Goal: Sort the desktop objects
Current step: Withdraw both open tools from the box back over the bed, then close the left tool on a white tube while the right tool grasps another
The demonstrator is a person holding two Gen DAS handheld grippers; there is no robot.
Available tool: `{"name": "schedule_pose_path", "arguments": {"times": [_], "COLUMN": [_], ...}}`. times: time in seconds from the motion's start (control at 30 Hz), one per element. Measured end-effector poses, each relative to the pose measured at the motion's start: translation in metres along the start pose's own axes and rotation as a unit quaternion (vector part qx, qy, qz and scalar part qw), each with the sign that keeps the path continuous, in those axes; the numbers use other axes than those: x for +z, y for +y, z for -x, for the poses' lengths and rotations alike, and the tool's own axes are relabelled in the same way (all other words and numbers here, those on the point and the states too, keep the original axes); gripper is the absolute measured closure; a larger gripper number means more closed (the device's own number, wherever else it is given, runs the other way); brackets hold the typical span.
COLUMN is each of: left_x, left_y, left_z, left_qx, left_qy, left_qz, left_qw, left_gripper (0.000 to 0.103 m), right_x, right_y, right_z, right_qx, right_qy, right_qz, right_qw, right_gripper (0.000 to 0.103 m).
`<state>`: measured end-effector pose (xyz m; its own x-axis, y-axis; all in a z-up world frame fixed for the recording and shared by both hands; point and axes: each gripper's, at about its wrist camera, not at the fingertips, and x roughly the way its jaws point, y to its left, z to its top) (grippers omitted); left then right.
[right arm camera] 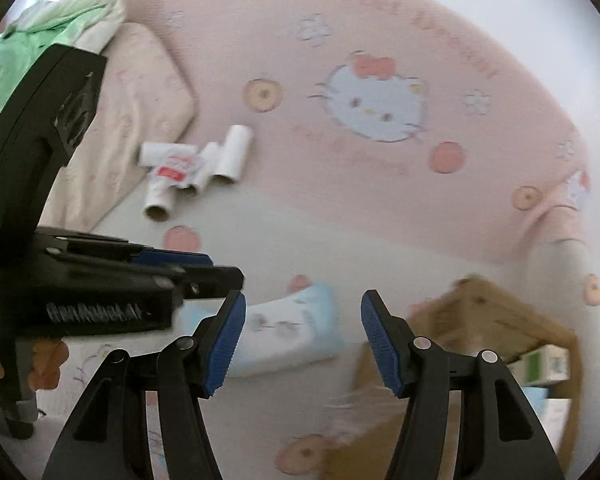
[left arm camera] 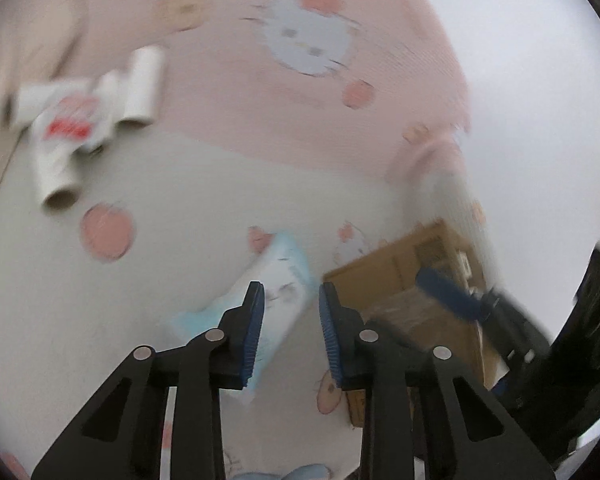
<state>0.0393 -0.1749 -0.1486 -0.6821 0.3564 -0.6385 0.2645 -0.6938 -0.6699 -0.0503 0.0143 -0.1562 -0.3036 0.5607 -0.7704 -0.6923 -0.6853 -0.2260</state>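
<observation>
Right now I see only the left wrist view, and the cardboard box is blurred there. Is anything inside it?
Observer: Yes. The right wrist view shows small green-and-white cartons inside the cardboard box.
Operator: Is the right gripper holding something?
Observer: No. The right gripper is open, with nothing between its pads.
Operator: What lies beyond the paper rolls, to the far left?
Observer: A bunched green cloth, above a cream pillow.
</observation>
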Motion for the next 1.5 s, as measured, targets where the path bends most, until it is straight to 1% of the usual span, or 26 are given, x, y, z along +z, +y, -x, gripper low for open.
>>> {"name": "schedule_pose_path", "arguments": {"times": [0.03, 0.07, 0.17, 0.27, 0.37, 0.4, 0.47, 0.53, 0.63, 0.73, 0.8, 0.83, 0.87, 0.97, 1.0, 1.07, 1.1, 1.13, 1.17, 1.2, 1.23, 1.27, 1.37, 1.43, 1.5], "left_x": [0.000, 0.000, 0.002, 0.004, 0.005, 0.005, 0.006, 0.010, 0.016, 0.022, 0.026, 0.029, 0.033, 0.044, 0.048, 0.052, 0.054, 0.055, 0.056, 0.059, 0.061, 0.063, 0.068, 0.072, 0.077], "left_y": [0.009, 0.018, 0.034, 0.038, 0.044, 0.046, 0.050, 0.055, 0.067, 0.080, 0.091, 0.098, 0.106, 0.130, 0.140, 0.158, 0.168, 0.175, 0.179, 0.181, 0.182, 0.183, 0.185, 0.186, 0.187], "left_z": [0.003, 0.006, 0.014, 0.017, 0.018, 0.019, 0.019, 0.023, 0.029, 0.035, 0.040, 0.042, 0.044, 0.047, 0.048, 0.051, 0.051, 0.050, 0.049, 0.046, 0.044, 0.041, 0.033, 0.025, 0.017], "left_qx": [0.002, 0.009, 0.039, 0.062, 0.108, 0.118, 0.126, 0.133, 0.146, 0.152, 0.156, 0.155, 0.152, 0.128, 0.116, 0.079, 0.060, 0.052, 0.050, 0.057, 0.065, 0.075, 0.081, 0.083, 0.099], "left_qy": [-0.002, -0.004, -0.014, -0.021, -0.019, -0.020, -0.020, -0.028, -0.034, -0.034, -0.035, -0.036, -0.038, -0.043, -0.047, -0.067, -0.076, -0.082, -0.086, -0.087, -0.086, -0.082, -0.071, -0.057, -0.046], "left_qz": [0.010, 0.019, 0.029, 0.016, -0.006, -0.010, -0.016, -0.007, 0.008, 0.028, 0.042, 0.054, 0.070, 0.125, 0.151, 0.205, 0.237, 0.254, 0.263, 0.263, 0.258, 0.248, 0.236, 0.225, 0.210], "left_qw": [0.9999, 0.9998, 0.9987, 0.9977, 0.9940, 0.9927, 0.9916, 0.9907, 0.9887, 0.9875, 0.9862, 0.9857, 0.9851, 0.9830, 0.9807, 0.9733, 0.9665, 0.9622, 0.9598, 0.9592, 0.9603, 0.9623, 0.9657, 0.9692, 0.9715], "left_gripper": [0.074, 0.075, 0.075, 0.075, 0.075, 0.075, 0.075, 0.075, 0.075, 0.075, 0.070, 0.067, 0.063, 0.060, 0.060, 0.060, 0.060, 0.060, 0.060, 0.060, 0.060, 0.060, 0.060, 0.060, 0.060], "right_x": [-0.004, -0.007, -0.018, -0.021, -0.018, -0.015, -0.010, -0.001, 0.013, 0.024, 0.030, 0.034, 0.036, 0.040, 0.041, 0.044, 0.046, 0.048, 0.050, 0.052, 0.054, 0.056, 0.062, 0.064, 0.064], "right_y": [0.008, 0.013, 0.029, 0.041, 0.048, 0.049, 0.054, 0.060, 0.073, 0.079, 0.080, 0.082, 0.083, 0.087, 0.088, 0.091, 0.091, 0.089, 0.088, 0.086, 0.083, 0.083, 0.085, 0.088, 0.091], "right_z": [-0.004, -0.007, -0.016, -0.030, -0.043, -0.047, -0.055, -0.066, -0.086, -0.099, -0.109, -0.116, -0.120, -0.132, -0.136, -0.147, -0.152, -0.159, -0.164, -0.169, -0.176, -0.181, -0.194, -0.202, -0.210], "right_qx": [0.019, 0.029, 0.040, 0.072, 0.112, 0.123, 0.134, 0.141, 0.145, 0.169, 0.187, 0.203, 0.211, 0.232, 0.235, 0.237, 0.239, 0.246, 0.255, 0.265, 0.275, 0.279, 0.279, 0.295, 0.305], "right_qy": [-0.003, -0.006, -0.028, -0.043, -0.047, -0.050, -0.064, -0.071, -0.071, -0.080, -0.070, -0.062, -0.062, -0.074, -0.074, -0.064, -0.059, -0.049, -0.043, -0.038, -0.029, -0.023, -0.009, 0.004, 0.016], "right_qz": [0.000, 0.001, -0.005, -0.003, -0.020, -0.026, -0.034, -0.029, -0.014, -0.011, -0.018, -0.023, -0.028, -0.033, -0.034, -0.038, -0.042, -0.055, -0.068, -0.081, -0.100, -0.107, -0.106, -0.101, -0.099], "right_qw": [1.000, 1.000, 0.999, 0.997, 0.992, 0.991, 0.988, 0.987, 0.987, 0.982, 0.980, 0.977, 0.975, 0.969, 0.969, 0.969, 0.968, 0.966, 0.963, 0.960, 0.956, 0.954, 0.954, 0.950, 0.947], "right_gripper": [0.045, 0.045, 0.045, 0.045, 0.044, 0.043, 0.030, 0.029, 0.029, 0.029, 0.029, 0.029, 0.029, 0.029, 0.029, 0.029, 0.029, 0.029, 0.029, 0.029, 0.029, 0.029, 0.029, 0.029, 0.029]}}
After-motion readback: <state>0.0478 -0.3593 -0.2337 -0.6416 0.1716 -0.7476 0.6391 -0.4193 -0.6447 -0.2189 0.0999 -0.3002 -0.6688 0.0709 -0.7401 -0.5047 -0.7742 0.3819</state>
